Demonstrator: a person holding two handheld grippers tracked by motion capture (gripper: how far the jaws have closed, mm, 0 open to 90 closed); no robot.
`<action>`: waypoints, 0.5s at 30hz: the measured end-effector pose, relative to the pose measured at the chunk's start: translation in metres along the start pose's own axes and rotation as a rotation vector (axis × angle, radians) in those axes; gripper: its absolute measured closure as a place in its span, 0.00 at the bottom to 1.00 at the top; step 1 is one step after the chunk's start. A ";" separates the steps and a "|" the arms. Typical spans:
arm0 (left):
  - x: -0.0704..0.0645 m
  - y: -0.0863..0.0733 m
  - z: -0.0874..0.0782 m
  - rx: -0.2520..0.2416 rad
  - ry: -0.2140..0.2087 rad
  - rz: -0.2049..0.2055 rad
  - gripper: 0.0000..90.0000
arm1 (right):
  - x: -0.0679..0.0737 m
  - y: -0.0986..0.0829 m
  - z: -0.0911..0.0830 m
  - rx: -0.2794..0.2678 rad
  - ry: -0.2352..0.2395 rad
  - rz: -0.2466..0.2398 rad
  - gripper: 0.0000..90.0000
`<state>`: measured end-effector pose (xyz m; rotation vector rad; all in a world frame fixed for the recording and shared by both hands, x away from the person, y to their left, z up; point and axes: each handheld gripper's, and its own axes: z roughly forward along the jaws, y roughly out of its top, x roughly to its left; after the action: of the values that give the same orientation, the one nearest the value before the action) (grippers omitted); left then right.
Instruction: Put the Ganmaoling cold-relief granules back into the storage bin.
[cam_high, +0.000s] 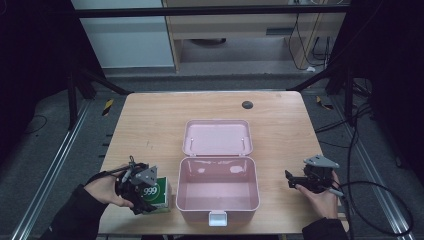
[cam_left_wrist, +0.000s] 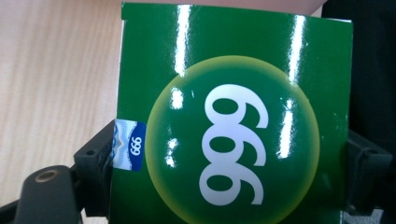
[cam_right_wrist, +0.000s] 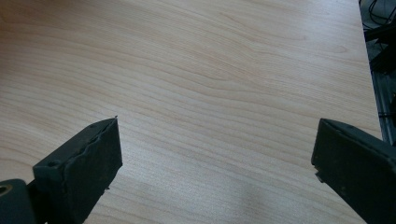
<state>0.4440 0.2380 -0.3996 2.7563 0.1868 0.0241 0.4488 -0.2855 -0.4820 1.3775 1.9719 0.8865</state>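
A wooden table (cam_high: 150, 120) is standing on a dark floor, with cabinets and cables lying beyond its far edge. At the table's near middle a pink case (cam_high: 218, 200) is sitting open and empty, its lid (cam_high: 218, 137) lying flat on the far side. Just left of the case, at the near edge, a green box (cam_left_wrist: 233, 121) marked 999 is sitting between the jaws of the left gripper (cam_high: 142, 192), which are closing on its two sides. The right gripper (cam_high: 300, 181) is hovering at the near right, jaws spread wide, gripping nothing.

Risks, as judged: the glossy card is offering little friction, so the box may be slipping on lift. It is sitting close to the case wall and the table edge; a low carry could snag the rim or knock the box off.
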 end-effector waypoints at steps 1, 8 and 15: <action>0.000 0.001 -0.003 -0.005 0.005 0.000 0.15 | 0.000 0.000 0.000 0.000 0.000 0.001 0.02; 0.001 0.007 -0.030 -0.022 0.025 -0.011 0.15 | 0.000 0.000 0.000 0.002 0.003 0.005 0.02; 0.000 0.018 -0.060 -0.053 0.040 -0.008 0.15 | 0.001 -0.001 0.000 0.005 0.006 0.004 0.02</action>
<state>0.4433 0.2435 -0.3377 2.7041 0.2043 0.0810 0.4482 -0.2849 -0.4826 1.3840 1.9769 0.8892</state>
